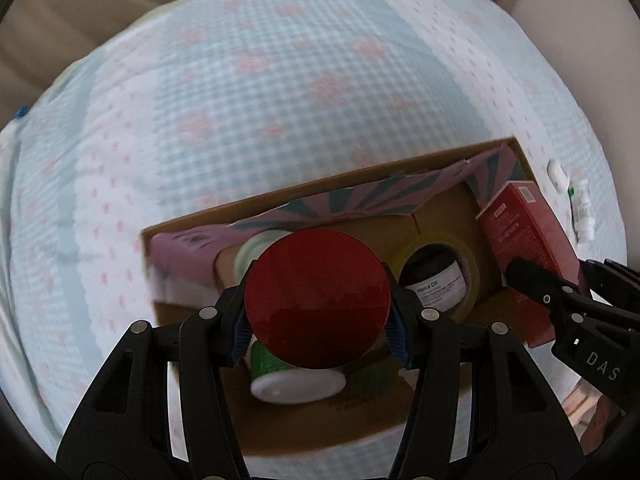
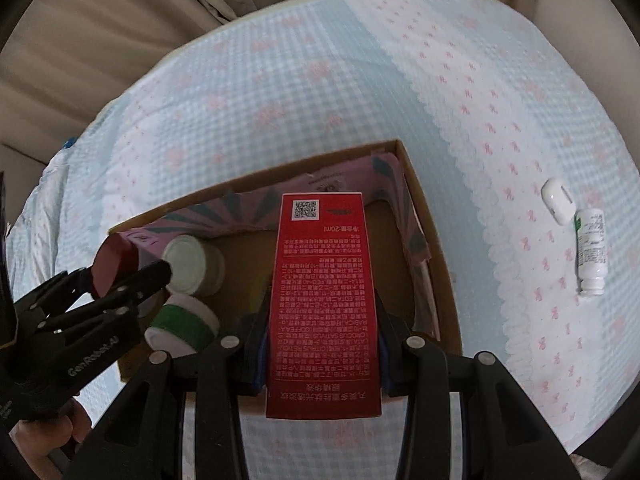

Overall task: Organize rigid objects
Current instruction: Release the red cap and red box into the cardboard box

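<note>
Over a soft gingham-quilted bed [image 2: 280, 100] and cardboard box [image 2: 436, 248] — left jaws clamp a glossy round red lid [image 1: 317, 300], right jaws a rectangular red carton [image 2: 324, 300].

A bed [image 2: 320, 92] under a pale blue checked cover with pink bows and white lacy bands carries everything. An open cardboard box [image 2: 434, 240] sits directly on the cover, toward the bed's near edge. Well apart from the box, toward the bed's right edge, lie a small white oval case [image 2: 557, 199] and, just beside it, a white bottle [image 2: 591, 254] on its side, printed label up
</note>
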The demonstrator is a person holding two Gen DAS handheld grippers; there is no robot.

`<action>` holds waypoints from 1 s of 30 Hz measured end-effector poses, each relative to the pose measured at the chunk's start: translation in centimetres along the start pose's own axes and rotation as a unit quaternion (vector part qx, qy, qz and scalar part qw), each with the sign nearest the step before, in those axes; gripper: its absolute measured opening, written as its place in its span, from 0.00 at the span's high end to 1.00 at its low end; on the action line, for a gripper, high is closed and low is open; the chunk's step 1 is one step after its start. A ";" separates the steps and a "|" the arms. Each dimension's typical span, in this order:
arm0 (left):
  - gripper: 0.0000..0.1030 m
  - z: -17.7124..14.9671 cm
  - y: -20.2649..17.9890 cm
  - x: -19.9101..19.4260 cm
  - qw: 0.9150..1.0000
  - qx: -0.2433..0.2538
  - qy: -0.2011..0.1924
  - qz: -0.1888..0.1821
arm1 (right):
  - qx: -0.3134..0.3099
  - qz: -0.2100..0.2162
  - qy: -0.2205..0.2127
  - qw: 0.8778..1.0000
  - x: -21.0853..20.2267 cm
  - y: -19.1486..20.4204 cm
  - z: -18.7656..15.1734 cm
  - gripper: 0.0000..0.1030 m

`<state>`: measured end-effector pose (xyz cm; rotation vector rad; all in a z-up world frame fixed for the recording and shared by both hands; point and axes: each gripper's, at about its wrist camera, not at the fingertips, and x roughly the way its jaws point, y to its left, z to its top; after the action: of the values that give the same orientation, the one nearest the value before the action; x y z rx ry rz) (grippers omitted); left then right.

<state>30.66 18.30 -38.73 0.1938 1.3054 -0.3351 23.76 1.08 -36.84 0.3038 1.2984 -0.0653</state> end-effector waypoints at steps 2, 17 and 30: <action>0.51 0.4 -0.4 0.5 1.000 0.010 0.012 -0.001 | 0.006 0.000 0.004 1.000 0.4 -0.3 0.1 0.64; 0.00 -0.3 1.5 -0.6 1.000 -0.009 0.008 -0.011 | 0.011 0.009 -0.006 1.000 0.2 -2.5 0.2 0.00; 0.00 -3.1 1.7 -5.7 0.999 -0.040 -0.027 0.003 | -0.003 0.011 -0.035 0.999 -3.3 -1.9 -1.2 0.00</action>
<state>27.18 21.68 -34.07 0.1218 1.2620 -0.2805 21.30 -0.79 -34.29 0.3091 1.2253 -0.0526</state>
